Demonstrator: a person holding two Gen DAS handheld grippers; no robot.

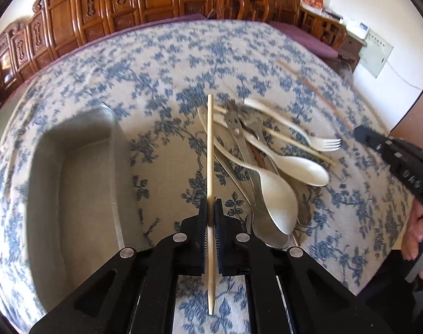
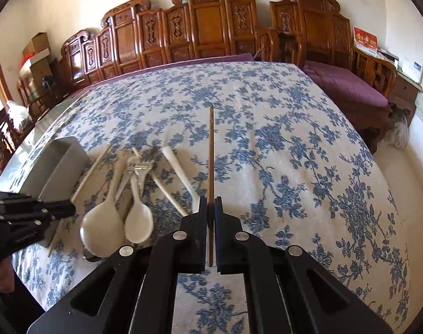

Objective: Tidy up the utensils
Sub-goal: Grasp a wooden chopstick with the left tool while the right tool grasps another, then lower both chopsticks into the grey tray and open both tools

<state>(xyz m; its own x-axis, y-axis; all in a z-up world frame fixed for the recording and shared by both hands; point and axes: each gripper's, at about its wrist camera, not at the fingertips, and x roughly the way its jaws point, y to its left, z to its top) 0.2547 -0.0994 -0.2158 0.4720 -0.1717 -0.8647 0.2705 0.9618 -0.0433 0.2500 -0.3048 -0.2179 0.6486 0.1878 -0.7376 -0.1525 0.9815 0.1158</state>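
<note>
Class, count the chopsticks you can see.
3: a light chopstick in the left gripper, a dark chopstick in the right gripper, and a third chopstick in the pile. More may hide under the spoons.

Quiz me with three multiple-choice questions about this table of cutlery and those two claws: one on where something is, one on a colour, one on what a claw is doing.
1. In the left claw's view, where is the metal tray relative to the utensil pile?
A. Left of it
B. Right of it
C. On top of it

2. What colour is the pattern on the tablecloth?
A. Red
B. Green
C. Blue

3. What is the left claw doing?
A. Hanging open with nothing in it
B. Shut on a pale chopstick
C. Gripping a spoon

Answers:
1 A: the tray sits on the left of that view and the pile lies to its right.
2 C: blue flowers cover the pale cloth.
3 B: the pale chopstick runs between its closed fingers. The right claw likewise holds a darker chopstick.
</note>
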